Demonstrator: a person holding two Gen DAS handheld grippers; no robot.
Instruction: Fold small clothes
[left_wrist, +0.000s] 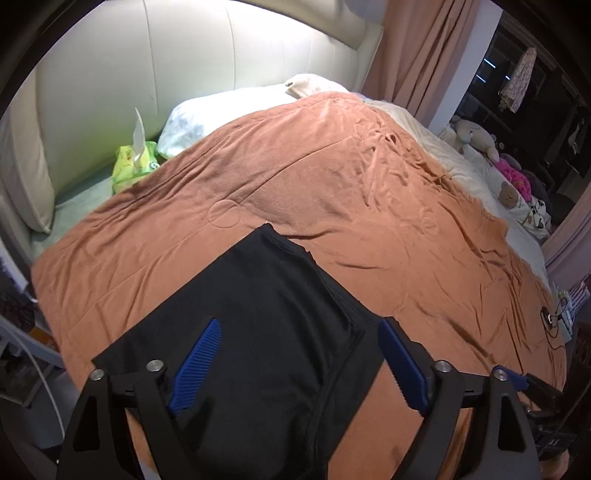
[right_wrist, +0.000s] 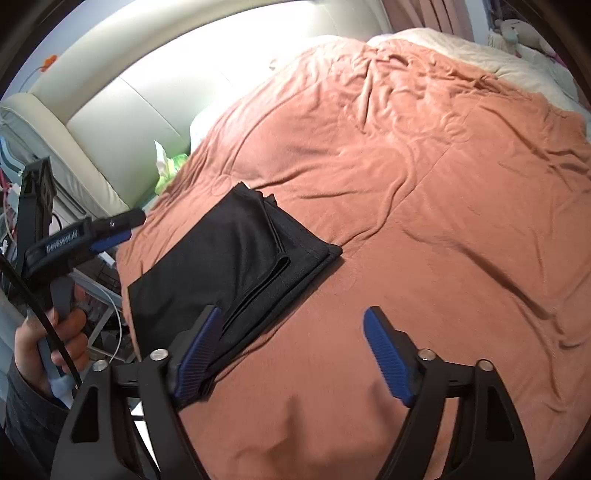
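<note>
A small black garment (left_wrist: 258, 314) lies folded flat on the orange blanket (left_wrist: 332, 192) near the bed's front edge. It also shows in the right wrist view (right_wrist: 229, 266), with stacked folded edges on its right side. My left gripper (left_wrist: 299, 328) is open and hovers over the garment, blue fingers (left_wrist: 199, 365) spread to either side. My right gripper (right_wrist: 291, 321) is open and empty, its left finger (right_wrist: 199, 350) over the garment's near corner. The left gripper's body (right_wrist: 81, 236), held by a hand, shows at the left of the right wrist view.
The orange blanket (right_wrist: 424, 184) covers most of the bed. A white pillow (left_wrist: 221, 114) and a green tissue pack (left_wrist: 133, 162) lie by the cream headboard (left_wrist: 184, 55). Stuffed toys (left_wrist: 476, 136) and clothes sit at the far right. A cable (left_wrist: 550, 321) lies on the right edge.
</note>
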